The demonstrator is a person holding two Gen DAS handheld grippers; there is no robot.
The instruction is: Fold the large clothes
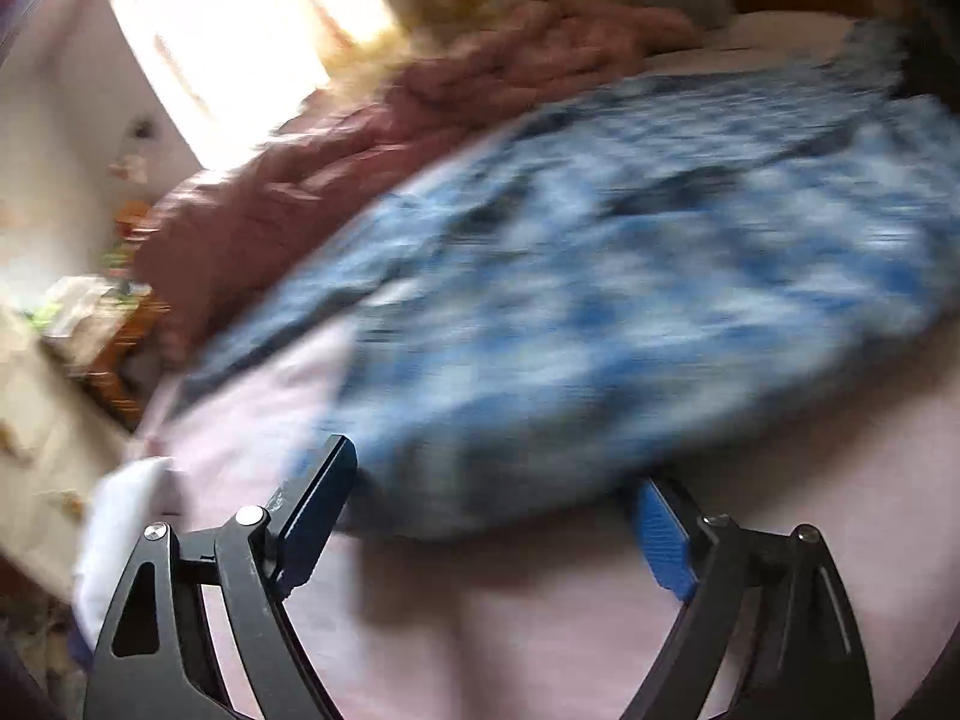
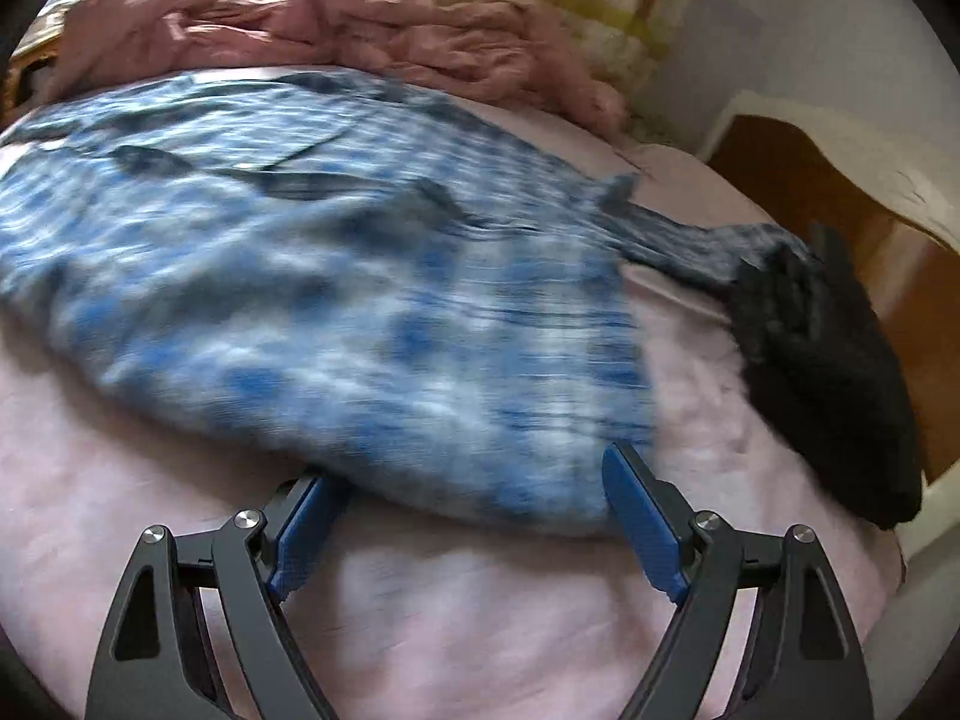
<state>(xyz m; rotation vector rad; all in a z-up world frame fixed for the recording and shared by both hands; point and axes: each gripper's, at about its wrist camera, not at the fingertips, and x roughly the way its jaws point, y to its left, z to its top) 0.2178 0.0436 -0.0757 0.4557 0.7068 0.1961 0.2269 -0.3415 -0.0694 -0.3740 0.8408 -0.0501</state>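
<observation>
Both grippers, left gripper (image 1: 498,477) and right gripper (image 2: 465,477), gape wide with nothing gripped; the blue tie-dye garment (image 2: 312,276) lies crosswise just ahead, its near hem at their fingertips.

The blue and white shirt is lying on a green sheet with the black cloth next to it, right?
Not quite: the sheet is pale pink, not green, as the right wrist view shows. The blue and white shirt does lie on it, with the black cloth beside it.

Crumpled pink blanket (image 2: 336,30), wooden nightstand (image 2: 840,192)
</observation>
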